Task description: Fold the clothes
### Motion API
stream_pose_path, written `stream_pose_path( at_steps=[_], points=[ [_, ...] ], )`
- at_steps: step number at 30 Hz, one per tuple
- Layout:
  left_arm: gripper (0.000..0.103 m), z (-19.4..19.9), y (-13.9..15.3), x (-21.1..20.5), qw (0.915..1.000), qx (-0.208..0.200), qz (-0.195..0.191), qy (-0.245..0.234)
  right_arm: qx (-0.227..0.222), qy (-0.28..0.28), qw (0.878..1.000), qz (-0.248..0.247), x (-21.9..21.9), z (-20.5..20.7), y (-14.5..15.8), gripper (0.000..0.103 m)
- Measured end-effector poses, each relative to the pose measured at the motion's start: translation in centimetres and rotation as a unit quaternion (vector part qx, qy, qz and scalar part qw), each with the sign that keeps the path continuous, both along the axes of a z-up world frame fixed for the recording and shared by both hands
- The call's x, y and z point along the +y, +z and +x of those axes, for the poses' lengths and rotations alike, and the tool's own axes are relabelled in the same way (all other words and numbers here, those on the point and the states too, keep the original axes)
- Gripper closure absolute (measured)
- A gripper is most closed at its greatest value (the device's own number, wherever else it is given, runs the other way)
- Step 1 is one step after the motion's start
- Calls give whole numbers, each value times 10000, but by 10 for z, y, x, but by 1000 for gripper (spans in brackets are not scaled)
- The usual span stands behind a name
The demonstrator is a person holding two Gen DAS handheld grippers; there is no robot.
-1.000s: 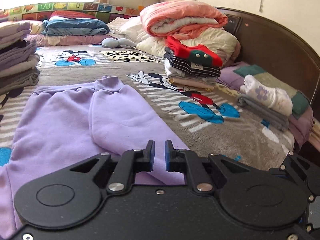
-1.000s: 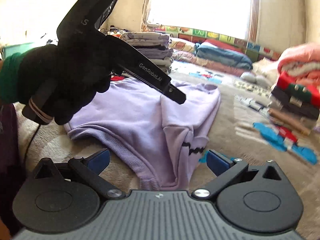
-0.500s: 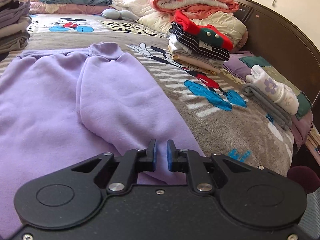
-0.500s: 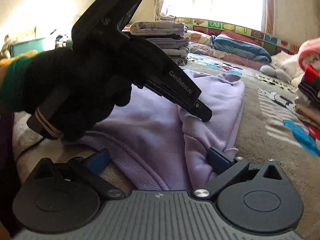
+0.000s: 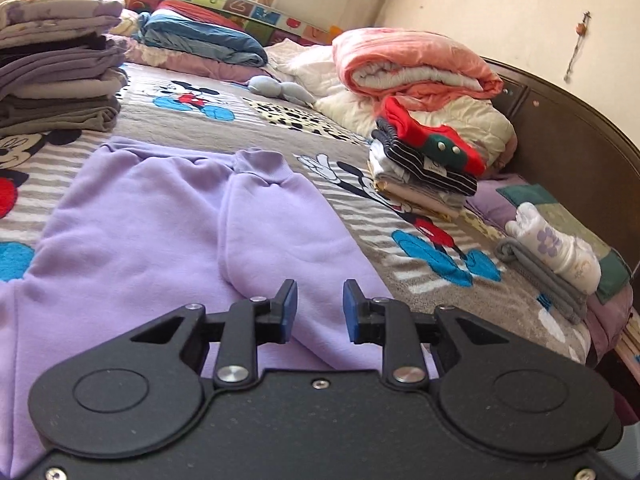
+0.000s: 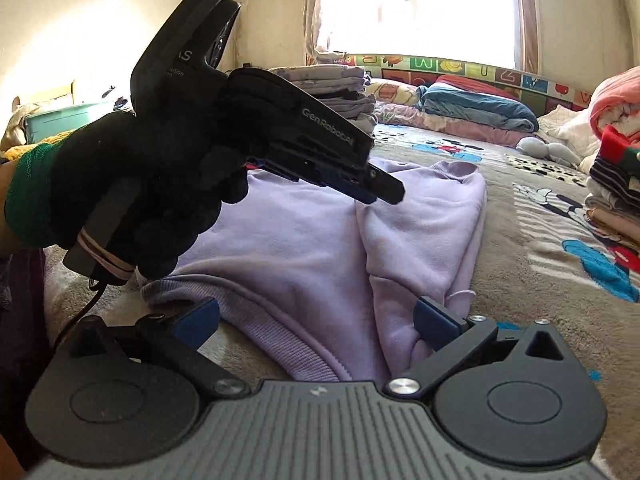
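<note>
A lilac sweatshirt (image 5: 160,232) lies flat on the bed, with one sleeve (image 5: 272,216) folded in along its body. It also shows in the right wrist view (image 6: 304,248). My left gripper (image 5: 317,312) hovers just above the near end of the folded sleeve, partly open and holding nothing. In the right wrist view the left gripper (image 6: 384,190) is held in a black-gloved hand above the garment. My right gripper (image 6: 316,320) is wide open and empty, low at the ribbed hem (image 6: 304,352).
A stack of folded grey and lilac clothes (image 5: 56,68) stands at the far left. A red-topped striped stack (image 5: 428,160) and a pink quilt (image 5: 412,64) lie at the right by the dark headboard (image 5: 568,140). Rolled socks (image 5: 556,248) sit at the bed's right edge.
My left gripper has opened partway and lifted a little off the sleeve. The right gripper has moved closer to the hem and stayed open.
</note>
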State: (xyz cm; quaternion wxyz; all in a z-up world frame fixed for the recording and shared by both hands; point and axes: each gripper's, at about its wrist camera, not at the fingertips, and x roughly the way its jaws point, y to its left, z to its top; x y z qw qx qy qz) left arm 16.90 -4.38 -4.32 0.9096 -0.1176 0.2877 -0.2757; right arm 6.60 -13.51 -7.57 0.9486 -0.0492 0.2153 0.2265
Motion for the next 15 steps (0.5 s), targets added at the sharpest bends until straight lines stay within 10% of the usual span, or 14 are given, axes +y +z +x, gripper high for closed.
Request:
stream_pose_path(
  at_steps=[7,15],
  points=[
    [53,2,3,42,9925,505,-263,1080,191,71,9997,146,-1,-19,11,0],
    [52,-7,15,99,9705,775,-1016,2042,807,141,9887,1259,-9,-22,10,0]
  ],
)
